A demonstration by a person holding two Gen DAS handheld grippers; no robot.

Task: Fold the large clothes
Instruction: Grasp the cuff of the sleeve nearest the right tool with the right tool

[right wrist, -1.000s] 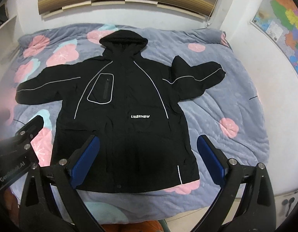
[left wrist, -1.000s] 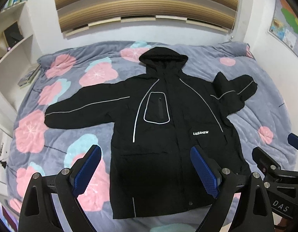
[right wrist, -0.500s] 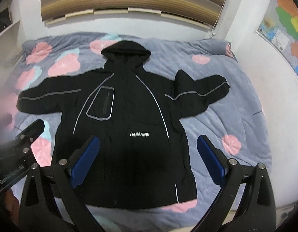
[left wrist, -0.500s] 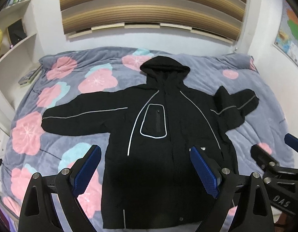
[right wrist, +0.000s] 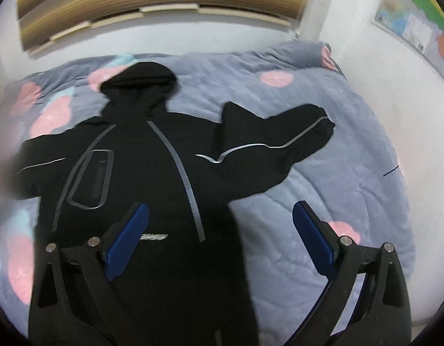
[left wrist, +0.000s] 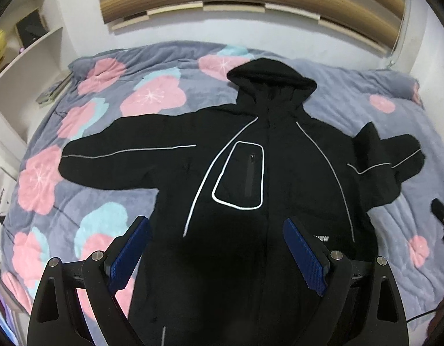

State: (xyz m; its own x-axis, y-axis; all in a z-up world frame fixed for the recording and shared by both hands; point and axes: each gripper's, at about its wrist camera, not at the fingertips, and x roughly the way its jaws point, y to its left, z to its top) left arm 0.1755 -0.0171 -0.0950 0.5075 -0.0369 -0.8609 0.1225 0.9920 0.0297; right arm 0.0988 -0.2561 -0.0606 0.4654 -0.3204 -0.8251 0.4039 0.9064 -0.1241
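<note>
I'm bringing both tongs in lower over the black hooded jacket with thin reflective piping [left wrist: 250, 173], and it's filling much more of each view than it was a second ago. It's lying face up, spread flat on the grey-blue quilt with pink and teal blossoms [left wrist: 112, 207], hood pointing away from me.

My left tongs [left wrist: 217, 255] are standing spread wide, gripping nothing, with the jacket's front straight ahead between the blue ribbed pads [left wrist: 304, 256]. The piped chest pocket [left wrist: 240, 180] is sitting just beyond the tips; a second ago it was well further off. The hem, plainly visible then, is now slipping under my tongs. The long sleeve is stretching out to the left of them.

My right tongs [right wrist: 220, 240] are also spread wide and empty. They're drifting rightwards: the left pad is over the jacket's body, the right pad [right wrist: 314, 242] is over bare quilt. The bent sleeve with its piping [right wrist: 273, 147] is lying ahead and to the right, closer than before. This view is blurring with the movement. At the far right edge of my left view, only a dark sliver of the other tongs is showing, where more of it was showing earlier.
</note>
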